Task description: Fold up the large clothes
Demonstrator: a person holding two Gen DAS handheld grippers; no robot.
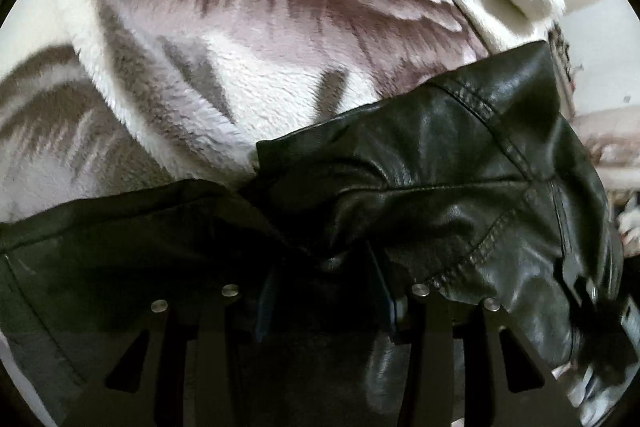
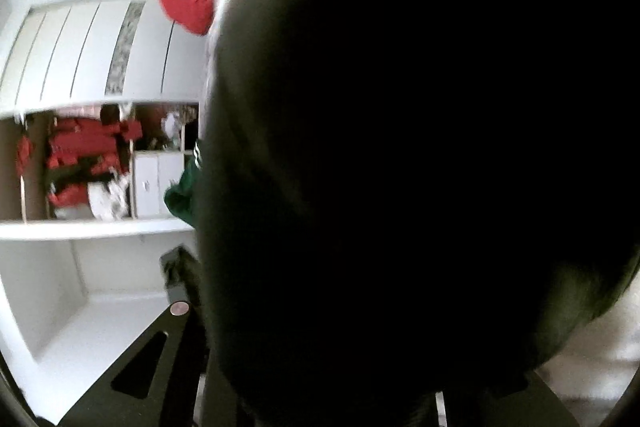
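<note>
Both grippers seem busy with the black leather jacket (image 1: 460,163), which lies near on the fleecy blanket (image 1: 240,47): the left gripper (image 1: 324,291) clamps a bunched fold, apparently to anchor it, while the right gripper's (image 2: 304,327) jaws are hidden behind dark material.

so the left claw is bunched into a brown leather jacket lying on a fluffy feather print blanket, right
Not quite: the jacket is black, not brown. The left wrist view shows its glossy black leather with stitched seams. The rest holds: the left claw is bunched into it, and it lies on the fluffy feather print blanket.
</note>
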